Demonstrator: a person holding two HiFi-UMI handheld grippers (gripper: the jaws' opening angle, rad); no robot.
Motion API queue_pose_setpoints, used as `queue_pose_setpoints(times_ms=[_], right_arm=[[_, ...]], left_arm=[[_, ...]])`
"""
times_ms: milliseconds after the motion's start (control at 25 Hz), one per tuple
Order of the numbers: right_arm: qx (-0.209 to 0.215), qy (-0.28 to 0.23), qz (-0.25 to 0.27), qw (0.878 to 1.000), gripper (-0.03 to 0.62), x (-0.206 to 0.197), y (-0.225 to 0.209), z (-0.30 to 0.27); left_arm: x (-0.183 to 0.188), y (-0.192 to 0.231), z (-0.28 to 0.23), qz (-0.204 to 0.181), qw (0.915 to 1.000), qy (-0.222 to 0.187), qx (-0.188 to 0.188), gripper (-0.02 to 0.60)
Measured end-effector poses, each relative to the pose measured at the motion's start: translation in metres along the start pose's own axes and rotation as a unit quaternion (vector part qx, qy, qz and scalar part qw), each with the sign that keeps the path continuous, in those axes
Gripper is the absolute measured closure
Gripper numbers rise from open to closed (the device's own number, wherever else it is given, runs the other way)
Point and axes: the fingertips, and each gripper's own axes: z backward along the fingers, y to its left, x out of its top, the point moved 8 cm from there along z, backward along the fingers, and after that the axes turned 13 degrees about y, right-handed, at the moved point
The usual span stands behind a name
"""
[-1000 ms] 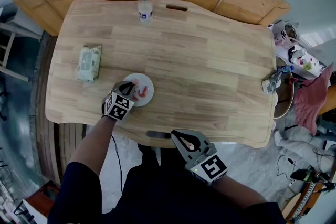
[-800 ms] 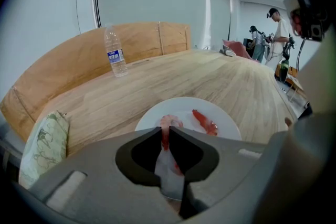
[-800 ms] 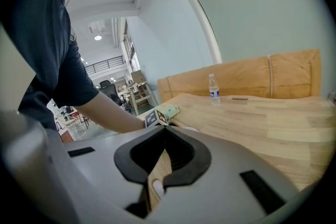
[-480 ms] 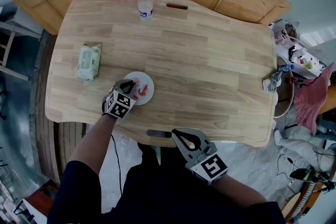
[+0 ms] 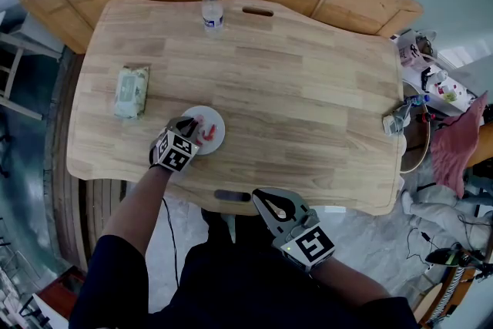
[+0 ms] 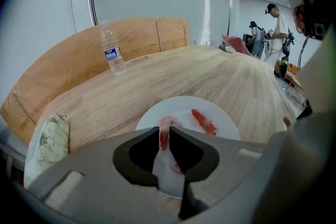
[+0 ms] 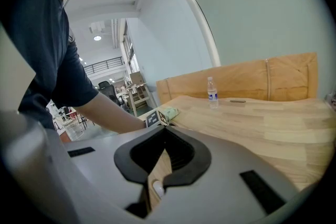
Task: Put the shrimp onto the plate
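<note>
A small white plate (image 5: 215, 122) sits near the front left of the wooden table (image 5: 308, 88). One red shrimp (image 5: 207, 134) lies on the plate (image 6: 228, 124), seen in the left gripper view as a red strip (image 6: 203, 121). My left gripper (image 5: 187, 125) hangs over the plate's near-left rim. Its jaws (image 6: 164, 131) are pressed onto a second pink-red shrimp (image 6: 168, 124) whose curl sticks out beyond the tips. My right gripper (image 5: 266, 201) is held off the table's front edge, jaws together (image 7: 165, 132) with nothing between them.
A water bottle (image 5: 212, 10) stands at the table's far edge. A pack of wipes (image 5: 129, 91) lies left of the plate. Small clutter and cloth (image 5: 424, 65) sit past the right end. A wooden bench back curves behind the table. People stand far off (image 6: 275, 23).
My left gripper has stayed over the plate's near-left rim, drifting only slightly. The right gripper has not moved.
</note>
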Motion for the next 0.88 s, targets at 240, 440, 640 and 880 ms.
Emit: queue_pose_setpoints(times_ms=[240, 440, 640, 880], right_arm=[[0.003, -0.011, 0.003, 1.000, 0.583, -0.001, 0.007, 0.005], [-0.003, -0.012, 0.008, 1.000, 0.583, 0.004, 0.014, 0.010], [-0.001, -0.021, 0.013, 1.000, 0.583, 0.005, 0.027, 0.015], [0.002, -0.033, 0.021, 0.999, 0.583, 0.008, 0.045, 0.022]], left_arm=[[0.003, 0.000, 0.012, 0.002, 0.9999, -0.012, 0.007, 0.529], [0.003, -0.007, 0.032, 0.008, 0.9995, -0.028, 0.009, 0.529], [0.005, -0.020, 0.062, 0.010, 0.9985, -0.053, 0.011, 0.529], [-0.001, -0.039, 0.104, 0.022, 0.9964, -0.081, 0.013, 0.529]])
